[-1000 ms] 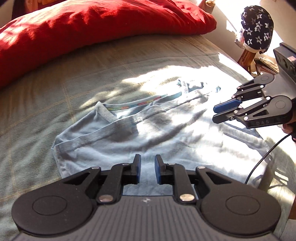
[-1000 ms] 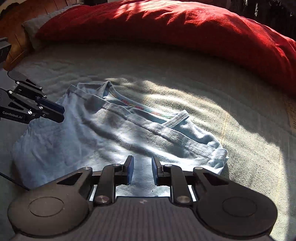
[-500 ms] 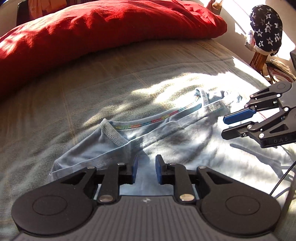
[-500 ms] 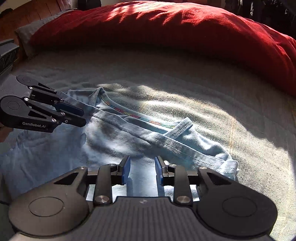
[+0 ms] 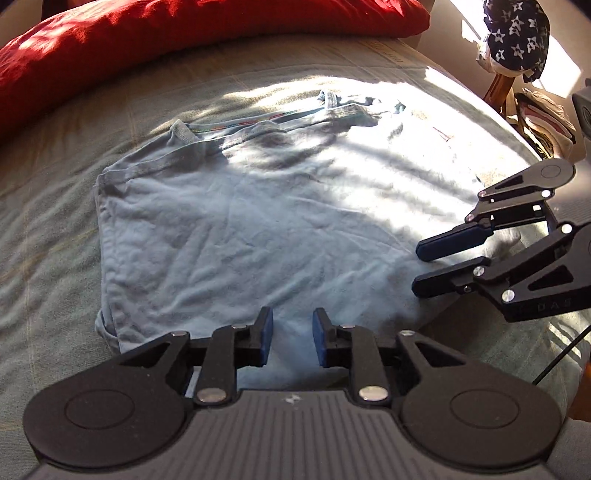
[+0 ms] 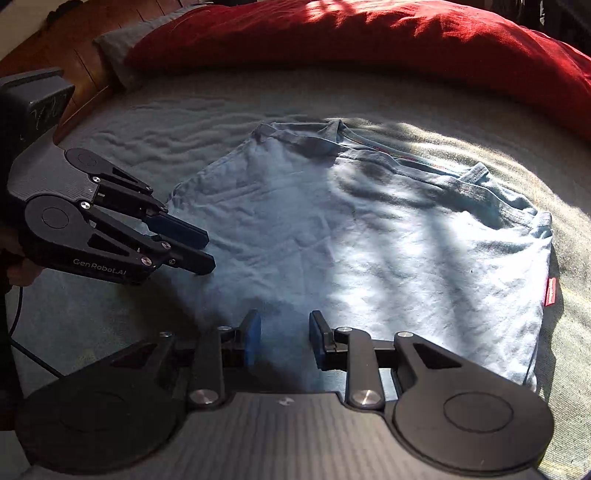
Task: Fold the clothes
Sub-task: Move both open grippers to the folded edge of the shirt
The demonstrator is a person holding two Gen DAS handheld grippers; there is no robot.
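Grey-green bedspread [image 5: 55, 229] covers the bed, red duvet [image 6: 369, 37] bunched along the far side, sunlight patching the middle. Light blue T-shirt [image 5: 240, 229] lies flat mid-bed, folded, collar with a rainbow-stitched seam at the far edge, small red tag at its right hem. Left gripper [image 5: 291, 341] sits over the near hem, fingers parted, nothing between them. Right gripper [image 6: 282, 339] is likewise spread and empty, near the shirt's near-right corner. Star-print cloth [image 5: 513, 33] hangs far right, off the bed.

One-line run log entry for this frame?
task: fold clothes | light blue T-shirt flat on bed | left gripper open | right gripper open, nothing held
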